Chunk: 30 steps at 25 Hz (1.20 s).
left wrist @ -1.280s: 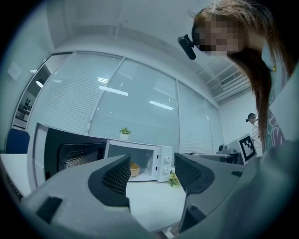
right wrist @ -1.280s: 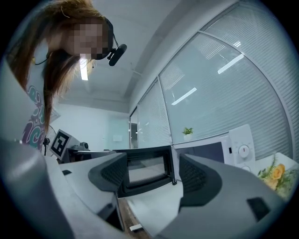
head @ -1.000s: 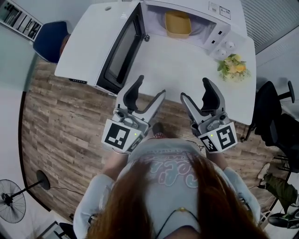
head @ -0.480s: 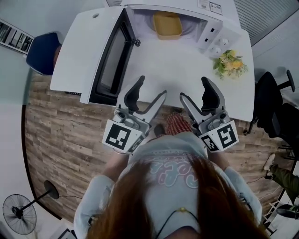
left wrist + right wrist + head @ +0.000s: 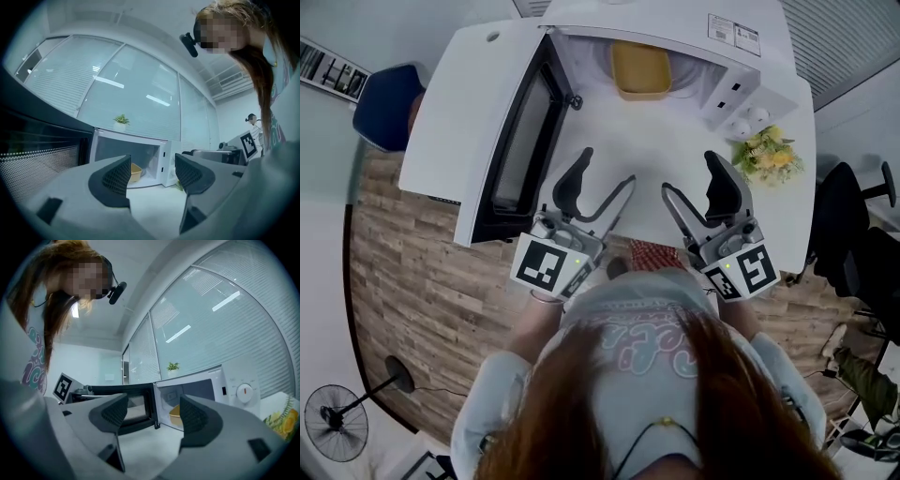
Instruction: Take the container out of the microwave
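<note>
A yellow container (image 5: 640, 70) sits inside the open white microwave (image 5: 748, 56) at the far side of the white table (image 5: 675, 150); it also shows in the left gripper view as the container (image 5: 136, 172) and in the right gripper view as the container (image 5: 174, 416). The microwave door (image 5: 511, 141) is swung wide to the left. My left gripper (image 5: 602, 178) hovers open over the table's near part, well short of the container. To its right my right gripper (image 5: 694, 180) is open too, with nothing between its fingers.
A small bunch of yellow flowers (image 5: 767, 152) lies on the table right of the microwave's dials (image 5: 748, 116). A blue chair (image 5: 384, 103) stands at the left, black office chairs (image 5: 853, 234) at the right. A fan (image 5: 337, 424) stands on the wood floor.
The view has shifted a little and the microwave sits slightly nearer. Both grippers stay side by side, open, over the table's near edge.
</note>
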{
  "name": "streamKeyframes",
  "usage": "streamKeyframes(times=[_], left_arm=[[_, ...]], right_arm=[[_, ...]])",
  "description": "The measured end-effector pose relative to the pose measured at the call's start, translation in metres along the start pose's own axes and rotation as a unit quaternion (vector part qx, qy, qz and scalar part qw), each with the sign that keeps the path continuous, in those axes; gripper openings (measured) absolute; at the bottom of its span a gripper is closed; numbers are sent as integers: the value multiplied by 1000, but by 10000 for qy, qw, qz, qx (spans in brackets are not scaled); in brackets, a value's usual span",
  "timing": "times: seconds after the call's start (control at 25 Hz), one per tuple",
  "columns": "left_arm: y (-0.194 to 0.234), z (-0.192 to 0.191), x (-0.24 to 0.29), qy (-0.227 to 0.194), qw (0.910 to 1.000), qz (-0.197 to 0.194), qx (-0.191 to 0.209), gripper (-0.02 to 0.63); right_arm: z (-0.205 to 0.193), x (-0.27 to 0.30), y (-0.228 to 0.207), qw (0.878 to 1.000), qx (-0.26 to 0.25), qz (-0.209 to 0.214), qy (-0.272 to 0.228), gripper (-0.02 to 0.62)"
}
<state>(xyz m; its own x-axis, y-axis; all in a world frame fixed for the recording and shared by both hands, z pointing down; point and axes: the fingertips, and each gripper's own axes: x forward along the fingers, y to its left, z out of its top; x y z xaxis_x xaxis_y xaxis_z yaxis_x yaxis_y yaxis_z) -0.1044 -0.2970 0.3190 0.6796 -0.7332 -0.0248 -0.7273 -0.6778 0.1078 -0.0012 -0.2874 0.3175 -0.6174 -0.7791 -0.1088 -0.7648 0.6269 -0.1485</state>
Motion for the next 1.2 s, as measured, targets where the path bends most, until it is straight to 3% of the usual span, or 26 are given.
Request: streamKeyframes(times=[0.4, 0.6, 0.88, 1.2], left_arm=[[31, -11, 49, 35, 9999, 69, -89, 267], [45, -15, 69, 98, 9996, 207, 180, 267], [67, -34, 91, 269, 9991, 279, 151, 267], [80, -58, 110, 781, 9961, 313, 274, 267]], right_arm=[[-10, 41, -49, 9999, 6, 90, 135, 334], [-27, 62, -65, 9989, -182, 169, 390, 334], [-44, 86, -87, 9978, -157, 266, 586, 334], [-64, 106, -107, 9965, 15, 231, 802, 334]])
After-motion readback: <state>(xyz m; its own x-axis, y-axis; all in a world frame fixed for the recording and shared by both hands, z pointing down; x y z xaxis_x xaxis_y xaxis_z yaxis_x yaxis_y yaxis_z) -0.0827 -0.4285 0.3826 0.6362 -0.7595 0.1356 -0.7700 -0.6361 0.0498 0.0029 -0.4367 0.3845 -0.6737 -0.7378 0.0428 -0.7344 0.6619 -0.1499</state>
